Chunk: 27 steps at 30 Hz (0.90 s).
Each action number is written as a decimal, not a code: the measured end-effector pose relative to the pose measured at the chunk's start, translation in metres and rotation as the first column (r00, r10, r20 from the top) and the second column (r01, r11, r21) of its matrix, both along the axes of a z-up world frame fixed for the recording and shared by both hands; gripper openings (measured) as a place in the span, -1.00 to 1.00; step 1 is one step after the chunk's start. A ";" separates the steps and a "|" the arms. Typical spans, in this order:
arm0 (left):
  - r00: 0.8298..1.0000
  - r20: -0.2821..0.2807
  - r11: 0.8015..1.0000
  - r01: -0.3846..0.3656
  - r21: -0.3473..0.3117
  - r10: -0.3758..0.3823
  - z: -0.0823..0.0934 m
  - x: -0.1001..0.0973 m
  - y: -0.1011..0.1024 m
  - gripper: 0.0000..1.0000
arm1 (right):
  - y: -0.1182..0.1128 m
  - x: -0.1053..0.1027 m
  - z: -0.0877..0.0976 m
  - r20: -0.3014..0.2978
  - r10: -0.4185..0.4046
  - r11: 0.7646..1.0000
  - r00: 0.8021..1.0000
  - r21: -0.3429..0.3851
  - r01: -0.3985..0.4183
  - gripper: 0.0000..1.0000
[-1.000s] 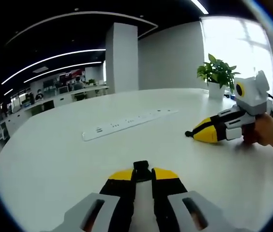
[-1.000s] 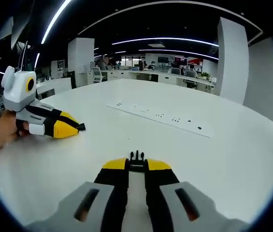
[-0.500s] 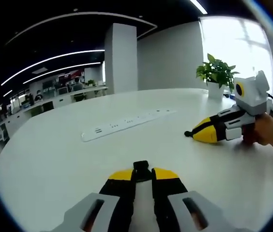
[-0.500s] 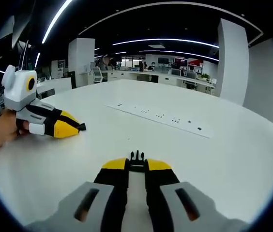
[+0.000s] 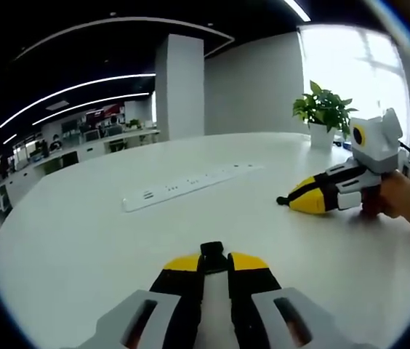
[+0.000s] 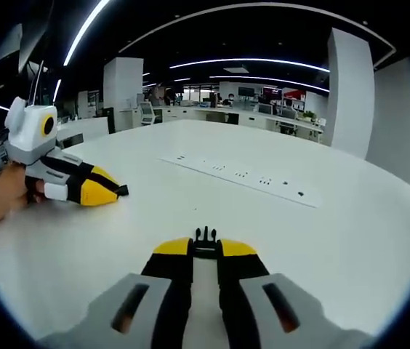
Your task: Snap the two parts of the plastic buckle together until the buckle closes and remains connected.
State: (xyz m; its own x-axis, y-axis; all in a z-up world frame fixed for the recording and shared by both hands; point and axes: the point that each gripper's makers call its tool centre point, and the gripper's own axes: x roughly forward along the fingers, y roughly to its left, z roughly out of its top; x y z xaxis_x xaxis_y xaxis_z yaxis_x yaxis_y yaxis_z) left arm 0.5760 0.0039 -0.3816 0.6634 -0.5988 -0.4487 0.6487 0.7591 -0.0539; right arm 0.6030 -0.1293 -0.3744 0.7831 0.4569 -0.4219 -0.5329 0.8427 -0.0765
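In the left gripper view, the left gripper (image 5: 215, 263) has its jaws drawn together on a black buckle part (image 5: 213, 252), which projects forward just past the yellow tips along the gripper's own axis; from its blunt, closed outline it is probably the socket half, though the shape is too small to confirm. The right gripper (image 5: 286, 200) enters this view from the right, low over the white table (image 5: 81, 247), with its tip aimed toward the left side of the view and a small black piece showing at its point. The two grippers are well apart, and their axes cross at an angle instead of lying on one line. A hand (image 5: 401, 203) holds the right gripper from behind. In the right gripper view, the right gripper (image 6: 205, 256) is closed on the pronged buckle part (image 6: 205, 235), whose prongs point straight ahead beyond the tips. The left gripper (image 6: 121, 192) appears at the left of this view, tip aimed toward the right, with its black part just visible at the point. A power strip (image 6: 241, 176) lies on the table beyond both grippers, clear of the space between them. The coming move depends on alignment: each gripper must turn until prongs and socket face each other on a common axis, then close the gap between them. Neither gripper appears nearer to a meeting point than the other.
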 end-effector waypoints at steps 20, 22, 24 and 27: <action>0.999 0.033 1.000 -0.015 -0.007 0.015 0.032 0.003 0.013 -0.78 | -0.008 -0.001 0.030 0.035 -0.075 0.997 0.997 0.017 0.075 -0.79; 1.000 0.027 1.000 -0.013 -0.016 0.013 0.034 0.003 0.014 -0.78 | -0.010 -0.001 0.033 0.044 -0.079 0.997 0.996 0.020 0.079 -0.79; 1.000 0.019 1.000 -0.008 -0.030 0.009 0.036 0.004 0.016 -0.78 | -0.012 0.000 0.039 0.058 -0.086 0.996 0.995 0.024 0.085 -0.79; 1.000 0.015 0.999 -0.012 -0.038 0.012 0.037 0.003 0.015 -0.78 | -0.013 0.000 0.041 0.064 -0.091 0.996 0.994 0.032 0.089 -0.79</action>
